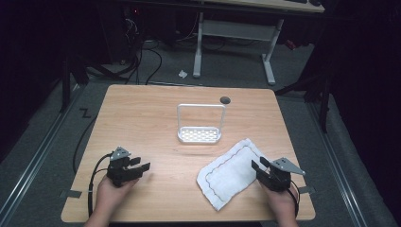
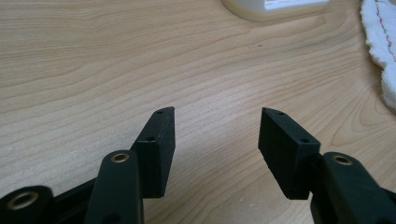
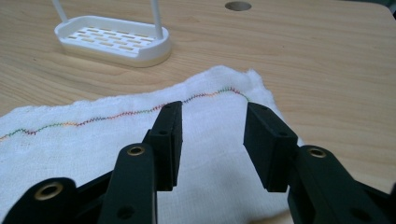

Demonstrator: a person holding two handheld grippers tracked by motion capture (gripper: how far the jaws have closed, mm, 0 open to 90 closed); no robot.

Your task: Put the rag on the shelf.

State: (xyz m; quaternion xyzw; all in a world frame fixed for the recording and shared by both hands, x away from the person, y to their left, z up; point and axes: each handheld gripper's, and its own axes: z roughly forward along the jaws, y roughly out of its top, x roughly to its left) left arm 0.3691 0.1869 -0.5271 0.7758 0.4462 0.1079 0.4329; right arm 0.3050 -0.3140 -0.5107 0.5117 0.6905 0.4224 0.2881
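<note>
Pale wood-grain table (image 1: 156,118), smooth laminate with rounded corners and a small dark round hole (image 1: 225,100) near the far edge. At mid-table, a white plastic rack (image 1: 199,134): a low oval tray with a slotted, perforated floor and a thin upright rectangular loop of white rod rising from it. Seen close in the right gripper view, rack (image 3: 113,39) glossy, with a raised rim and rows of short slots.

Nearer and to the right, a white cloth (image 1: 231,171), soft and nubbly, lying flat and slightly rumpled on the table at a slant, edged inside with a wavy line of multicoloured stitching. Close weave and fuzzy margin plain in the right gripper view (image 3: 93,135).

Left gripper (image 1: 136,164) held in a hand low over bare wood at the near left, well apart from the cloth; matte black blocky jaws parted wide, nothing between them, ribbed inner pads visible in the left gripper view (image 2: 217,140).

Right gripper (image 1: 259,165) held at the near right, at the cloth's right end; jaws parted moderately, empty, poised over the cloth (image 3: 212,140). Cannot tell whether touching the fabric.
</note>
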